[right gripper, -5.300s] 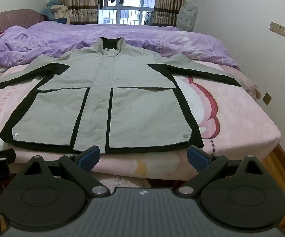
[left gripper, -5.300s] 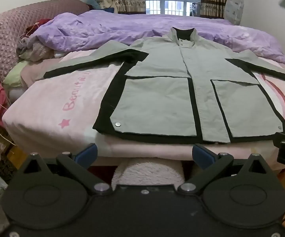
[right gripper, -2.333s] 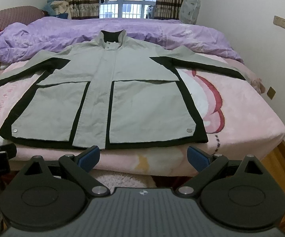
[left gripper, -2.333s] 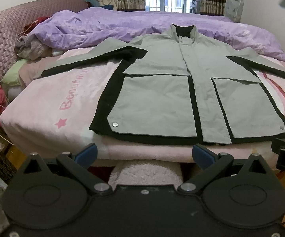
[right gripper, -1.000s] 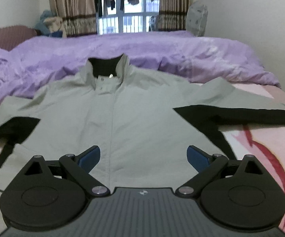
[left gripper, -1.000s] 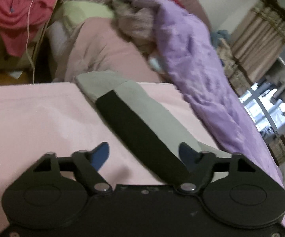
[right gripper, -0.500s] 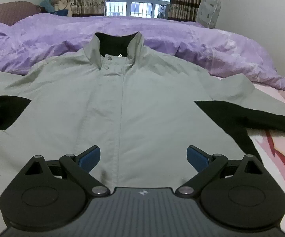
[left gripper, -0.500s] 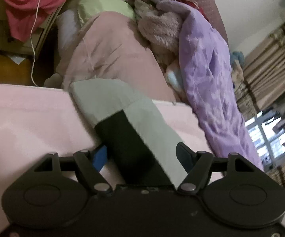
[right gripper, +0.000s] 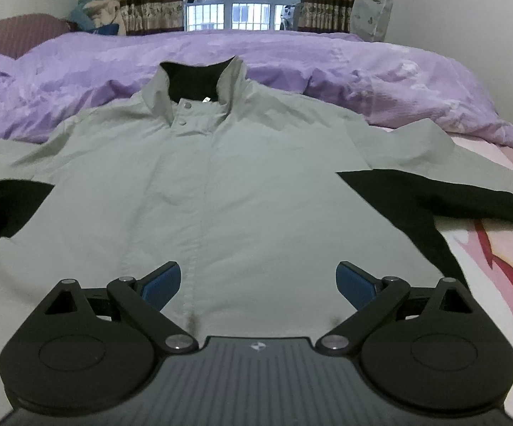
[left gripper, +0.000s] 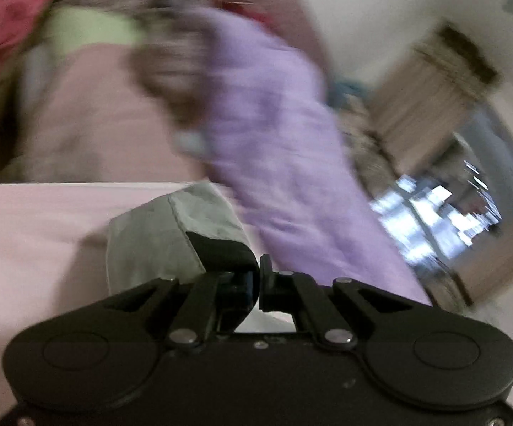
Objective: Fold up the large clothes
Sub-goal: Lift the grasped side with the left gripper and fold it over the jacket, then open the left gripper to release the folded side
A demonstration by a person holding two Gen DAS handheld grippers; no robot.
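Note:
A large grey-green jacket [right gripper: 256, 184] with black panels lies flat, front up, on the pink bed [right gripper: 498, 248], collar [right gripper: 199, 81] toward the window. My right gripper [right gripper: 258, 284] is open and empty, low over the jacket's chest, its blue pads [right gripper: 354, 284] apart. In the blurred left wrist view my left gripper [left gripper: 259, 277] is shut on the end of the jacket's left sleeve [left gripper: 171, 241], the grey and black cuff bunched between the closed fingers and raised off the pink sheet [left gripper: 25, 234].
A rumpled purple duvet [right gripper: 327, 60] lies across the bed behind the jacket and shows in the left wrist view [left gripper: 274, 113]. Pillows and piled clothes [left gripper: 89, 35] sit at the bed's left end. Curtains and a window [right gripper: 242, 7] are at the back.
My left gripper has closed on the sleeve cuff and lifted it; the view is blurred by motion. My right gripper has moved slightly forward over the jacket's chest, still open.

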